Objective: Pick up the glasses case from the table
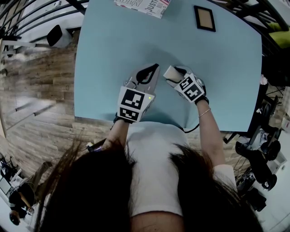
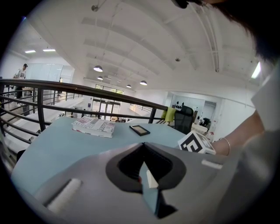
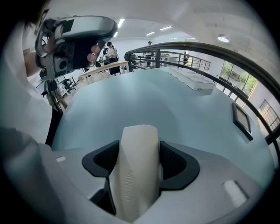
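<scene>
Right gripper (image 3: pixel 139 159) is clamped on the case (image 3: pixel 135 175): both dark pads press against the long sides of the cream case, which stands lengthwise between the jaws with its rounded end sticking out past them. Embossed lettering runs along the case's upper face. The gripper tilts steeply down toward the table (image 1: pixel 113 54). Case and gripper sit over the near half of the table, roughly midway between its left and right edges. Whether the case's far end touches the table or hangs just clear of it cannot be told from any view.

Left gripper (image 2: pixel 144 168) has its jaws drawn together with nothing between them (only a thin sliver of blue table shows through). It sits just beside the right gripper, on its left, angled toward the far edge.

Other items noted:
- Magazine (image 1: pixel 144 5) lies at the far edge, well apart from both grippers.
- Small dark frame (image 1: pixel 205 18) lies flat near the far right corner.
- Black railing (image 2: pixel 65 89) runs beyond the far edge.
- Bracelet (image 1: pixel 205 111) is on the right wrist.
</scene>
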Motion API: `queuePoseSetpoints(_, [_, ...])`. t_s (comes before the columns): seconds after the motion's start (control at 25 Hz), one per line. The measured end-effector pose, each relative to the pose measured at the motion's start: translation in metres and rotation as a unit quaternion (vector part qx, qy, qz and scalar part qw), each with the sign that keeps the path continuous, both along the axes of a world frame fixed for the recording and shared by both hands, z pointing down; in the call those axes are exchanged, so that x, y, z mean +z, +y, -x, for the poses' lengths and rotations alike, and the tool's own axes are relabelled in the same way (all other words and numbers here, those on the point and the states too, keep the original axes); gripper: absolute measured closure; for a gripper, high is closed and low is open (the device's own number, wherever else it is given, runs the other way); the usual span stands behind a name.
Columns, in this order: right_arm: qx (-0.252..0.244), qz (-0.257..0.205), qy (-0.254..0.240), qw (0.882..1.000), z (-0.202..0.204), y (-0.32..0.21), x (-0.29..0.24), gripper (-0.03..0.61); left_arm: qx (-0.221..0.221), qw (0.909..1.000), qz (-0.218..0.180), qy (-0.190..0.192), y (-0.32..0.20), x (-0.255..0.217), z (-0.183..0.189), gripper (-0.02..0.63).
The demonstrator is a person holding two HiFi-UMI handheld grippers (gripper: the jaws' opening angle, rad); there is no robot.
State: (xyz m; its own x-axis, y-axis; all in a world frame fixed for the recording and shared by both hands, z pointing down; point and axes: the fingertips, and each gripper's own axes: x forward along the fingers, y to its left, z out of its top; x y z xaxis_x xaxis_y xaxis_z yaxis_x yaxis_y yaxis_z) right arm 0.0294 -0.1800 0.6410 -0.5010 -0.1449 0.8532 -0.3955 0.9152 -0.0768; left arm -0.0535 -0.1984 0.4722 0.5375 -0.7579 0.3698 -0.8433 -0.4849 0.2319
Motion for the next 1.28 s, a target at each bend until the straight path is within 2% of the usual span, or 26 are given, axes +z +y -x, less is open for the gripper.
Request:
queuePoseSetpoints(0.64, [0.021,-0.046,-0.036,0.998,0.003,0.001,-0.036,0.29,0.002,0.9998,-0.018,-0.003,0.007,-0.013,-0.002,0.557])
queuePoseSetpoints(1.28, [0.056,-0.112,-0.084,0.989,-0.002,-0.001,-0.084,0.291,-0.001,0.9988,-0.046,-0.015,0.024,-0.035,-0.004,0.557])
